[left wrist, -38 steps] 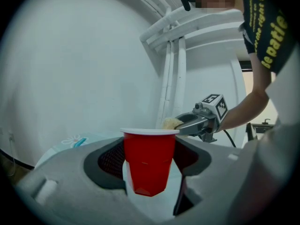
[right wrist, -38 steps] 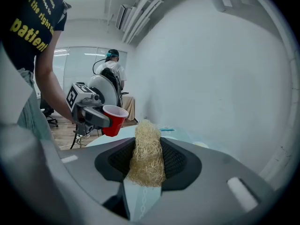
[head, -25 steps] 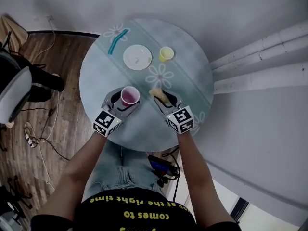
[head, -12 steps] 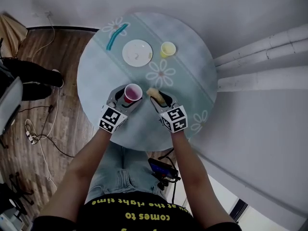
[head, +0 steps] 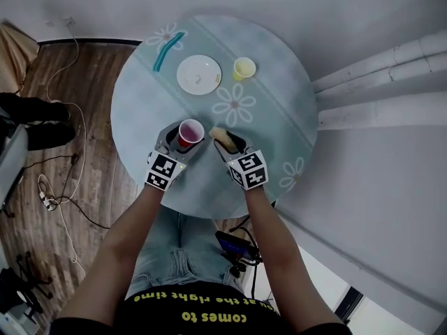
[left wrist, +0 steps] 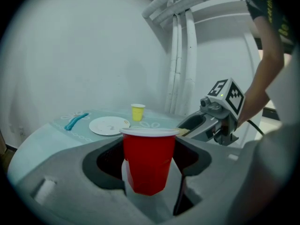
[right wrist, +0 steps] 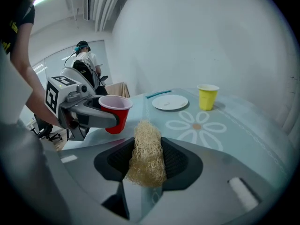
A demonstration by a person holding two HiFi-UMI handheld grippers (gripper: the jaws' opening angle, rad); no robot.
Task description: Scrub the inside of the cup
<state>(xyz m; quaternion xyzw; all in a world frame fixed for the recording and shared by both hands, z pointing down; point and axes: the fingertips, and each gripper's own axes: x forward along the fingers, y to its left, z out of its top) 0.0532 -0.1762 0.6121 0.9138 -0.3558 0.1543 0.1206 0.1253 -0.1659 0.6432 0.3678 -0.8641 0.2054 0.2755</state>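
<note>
Left gripper [head: 181, 143]: I squeeze the red cup [left wrist: 149, 158].
Right gripper [head: 225, 140]: my jaws are opening, with the scrubber [right wrist: 147, 156] between them.

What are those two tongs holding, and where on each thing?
The left tongs grip the red cup by its sides. The right tongs pinch a scrubber around its middle, jaws opening.

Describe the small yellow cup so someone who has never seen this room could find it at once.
Find the round pale blue table and look to its far side, away from the person. A white plate lies there, and the yellow cup stands upright just right of it, not touching. The red cup, the only other one, is nearer the person.
</note>
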